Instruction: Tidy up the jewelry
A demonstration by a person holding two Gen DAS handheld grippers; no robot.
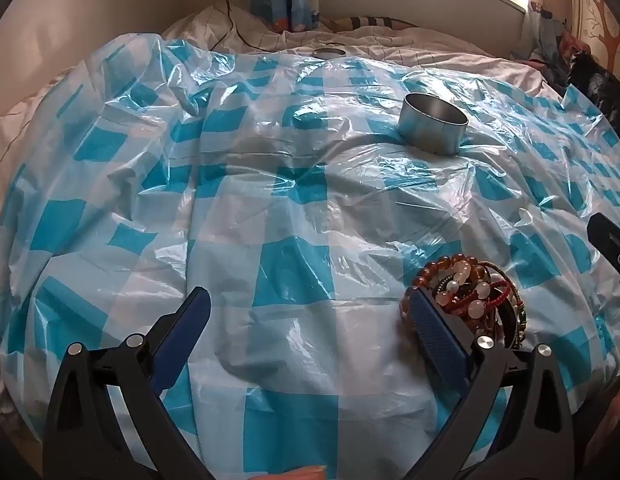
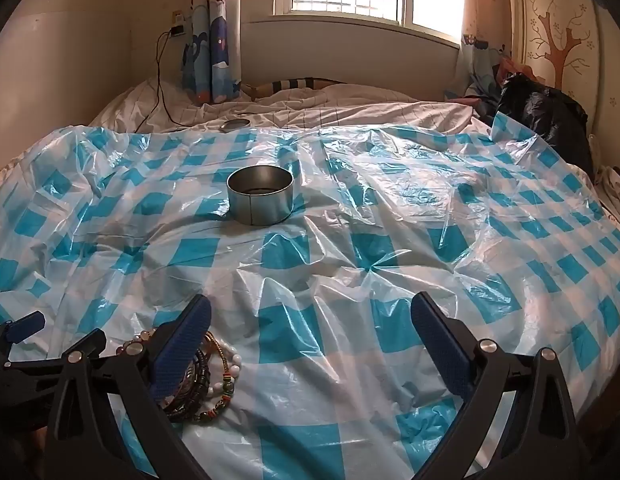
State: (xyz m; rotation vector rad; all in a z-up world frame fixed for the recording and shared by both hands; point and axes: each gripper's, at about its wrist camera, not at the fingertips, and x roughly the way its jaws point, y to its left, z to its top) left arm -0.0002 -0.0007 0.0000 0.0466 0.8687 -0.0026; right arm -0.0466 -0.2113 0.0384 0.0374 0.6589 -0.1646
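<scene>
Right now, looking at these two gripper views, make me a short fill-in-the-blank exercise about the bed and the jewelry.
1. The pile of beaded bracelets lies on a plastic sheet checked in white and ____.
2. The round metal tin stands upright with its lid ____.
3. The jaws of the left gripper and the right gripper both stand ____.
4. Inside, the tin holds ____ bracelets.

Missing words: blue; off; open; no

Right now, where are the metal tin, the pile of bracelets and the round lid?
metal tin (image 2: pixel 259 204): right wrist view, on its outer wall.
pile of bracelets (image 1: pixel 468 292): left wrist view, on the pale beads.
round lid (image 2: pixel 236 124): right wrist view, on its top.
</scene>
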